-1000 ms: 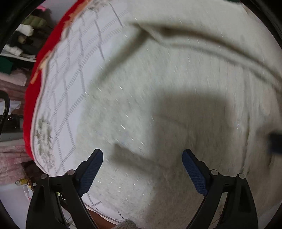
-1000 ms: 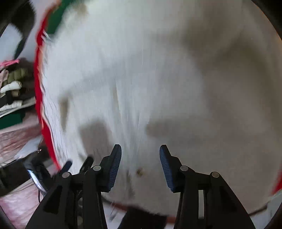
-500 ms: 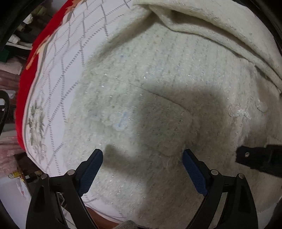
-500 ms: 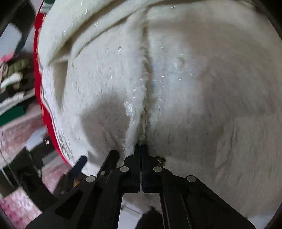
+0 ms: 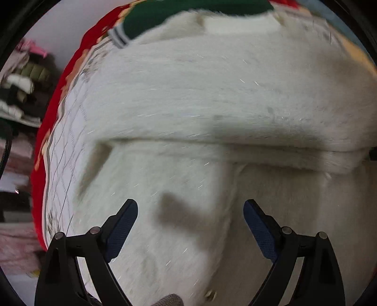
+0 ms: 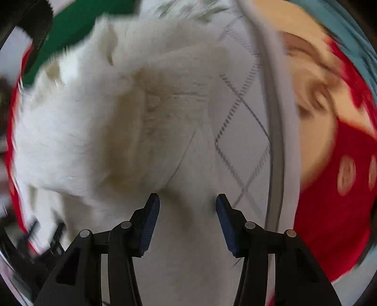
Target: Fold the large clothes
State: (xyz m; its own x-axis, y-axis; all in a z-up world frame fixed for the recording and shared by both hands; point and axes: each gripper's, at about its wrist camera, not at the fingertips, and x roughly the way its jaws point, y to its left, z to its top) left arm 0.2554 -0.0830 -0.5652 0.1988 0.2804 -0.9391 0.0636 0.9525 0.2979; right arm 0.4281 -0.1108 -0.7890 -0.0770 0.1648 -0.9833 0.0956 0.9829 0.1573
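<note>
My right gripper stands with its fingers apart and nothing between them; half a second ago the same fingers were pressed together at the garment's front edge. My left gripper is spread wide, as in both earlier frames, and holds nothing.

Nearest in the left wrist view, the white fuzzy garment lies directly beyond the blue ribbed finger pads. Its pile is long, shaggy and off-white, streaked by motion blur. A thick folded band of the garment now crosses the view from side to side above a flatter layer; half a second ago this view showed a flat panel with a pocket outline. A small metallic fastener sits at the garment's near edge.

In the right wrist view, the garment is bunched to the left of the gripper, with a knit-ribbed patch showing in the fold. The quilted cover lies bare just beyond and to the right of the fingers: smooth, pale, printed with grey dashed diamonds.

Farther out, the cover's red border curves along its left edge. A green garment with striped cuff lies at the far side, touching the white pile. Stacked folded clothes sit beyond the bed, blurred.
</note>
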